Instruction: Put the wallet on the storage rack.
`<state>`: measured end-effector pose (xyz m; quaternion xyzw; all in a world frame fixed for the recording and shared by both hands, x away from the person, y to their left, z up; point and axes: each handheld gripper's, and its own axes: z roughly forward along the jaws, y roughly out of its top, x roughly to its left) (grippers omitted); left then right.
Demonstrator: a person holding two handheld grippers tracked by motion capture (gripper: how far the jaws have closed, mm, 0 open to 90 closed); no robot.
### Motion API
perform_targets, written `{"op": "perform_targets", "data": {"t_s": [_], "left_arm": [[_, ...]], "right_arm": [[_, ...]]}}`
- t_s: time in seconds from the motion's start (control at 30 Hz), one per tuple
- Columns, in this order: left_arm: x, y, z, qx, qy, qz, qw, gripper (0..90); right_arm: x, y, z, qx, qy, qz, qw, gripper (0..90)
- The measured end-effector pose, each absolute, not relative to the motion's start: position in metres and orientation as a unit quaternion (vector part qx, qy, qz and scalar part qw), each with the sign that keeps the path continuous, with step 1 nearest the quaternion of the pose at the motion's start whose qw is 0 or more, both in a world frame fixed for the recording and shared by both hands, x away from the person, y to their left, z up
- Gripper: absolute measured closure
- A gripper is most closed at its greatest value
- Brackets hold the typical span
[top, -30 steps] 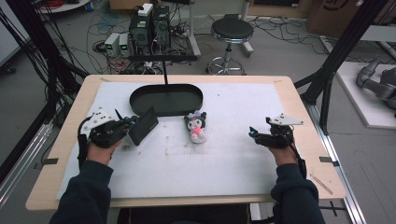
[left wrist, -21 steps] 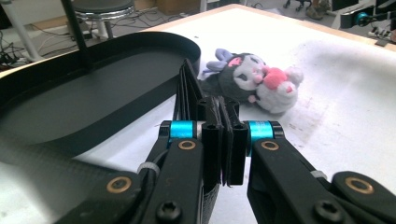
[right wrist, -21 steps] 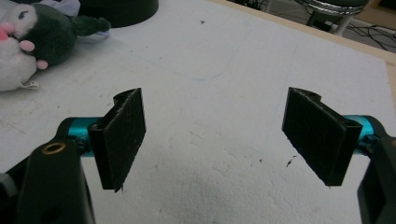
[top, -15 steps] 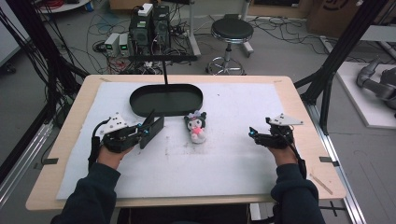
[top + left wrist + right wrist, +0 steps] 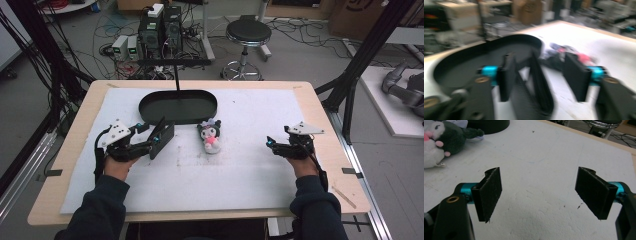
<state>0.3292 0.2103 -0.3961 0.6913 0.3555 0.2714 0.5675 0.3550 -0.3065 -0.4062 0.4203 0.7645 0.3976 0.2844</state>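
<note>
A black flat panel [image 5: 162, 139] stands tilted on its edge on the white mat, just in front of the black oval tray [image 5: 177, 106]. My left gripper [image 5: 151, 142] is at the panel. In the blurred left gripper view the panel [image 5: 537, 82] stands between the jaws of the left gripper [image 5: 541, 72], nearer the left pad, with a clear gap to the right pad. These jaws have just been opening and no pad presses on the panel. A small plush toy [image 5: 210, 136], dark with a pink and white front, lies mid-mat. My right gripper [image 5: 271, 145] rests open at the right, holding nothing.
The white mat [image 5: 240, 170] covers a wooden table [image 5: 320, 105]. In the right gripper view, the plush toy [image 5: 439, 140] lies at the upper left, well away from the right gripper [image 5: 539, 185]. A stool and electronics stand behind the table.
My left gripper moved a little to the right with the black panel, then its jaws came apart from it. The right gripper has not moved.
</note>
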Motion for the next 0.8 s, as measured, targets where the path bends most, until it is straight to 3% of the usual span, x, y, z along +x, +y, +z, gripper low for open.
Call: {"op": "perform_targets", "data": {"t_s": [0.1, 0.23, 0.37, 0.4, 0.43, 0.47, 0.5, 0.53, 0.8], "left_arm": [[0.329, 0.211, -0.398, 0.669, 0.391, 0.284, 0.565, 16.0], [0.328, 0.202, -0.406, 0.678, 0.391, 0.269, 0.56, 16.0], [0.335, 0.193, -0.419, 0.706, 0.412, 0.252, 0.519, 16.6], [0.336, 0.192, -0.422, 0.711, 0.414, 0.242, 0.515, 37.1], [0.336, 0.192, -0.424, 0.719, 0.412, 0.236, 0.509, 51.0], [0.336, 0.19, -0.426, 0.728, 0.412, 0.24, 0.492, 51.0], [0.337, 0.189, -0.426, 0.73, 0.412, 0.246, 0.486, 68.1], [0.337, 0.189, -0.426, 0.73, 0.412, 0.246, 0.486, 74.2], [0.337, 0.208, -0.409, 0.697, 0.426, 0.249, 0.521, 76.4]], "right_arm": [[0.355, -0.307, -0.407, 0.421, 0.765, 0.397, 0.284, 21.9], [0.355, -0.307, -0.406, 0.421, 0.765, 0.398, 0.283, 21.9], [0.355, -0.306, -0.407, 0.42, 0.766, 0.398, 0.281, 21.8], [0.355, -0.306, -0.407, 0.417, 0.767, 0.398, 0.281, 21.9], [0.355, -0.305, -0.407, 0.418, 0.768, 0.398, 0.28, 21.9], [0.355, -0.305, -0.407, 0.418, 0.768, 0.398, 0.28, 21.9], [0.355, -0.305, -0.407, 0.418, 0.768, 0.397, 0.278, 21.8], [0.355, -0.305, -0.407, 0.418, 0.768, 0.397, 0.278, 21.8], [0.355, -0.304, -0.406, 0.415, 0.768, 0.401, 0.278, 21.9]]}}
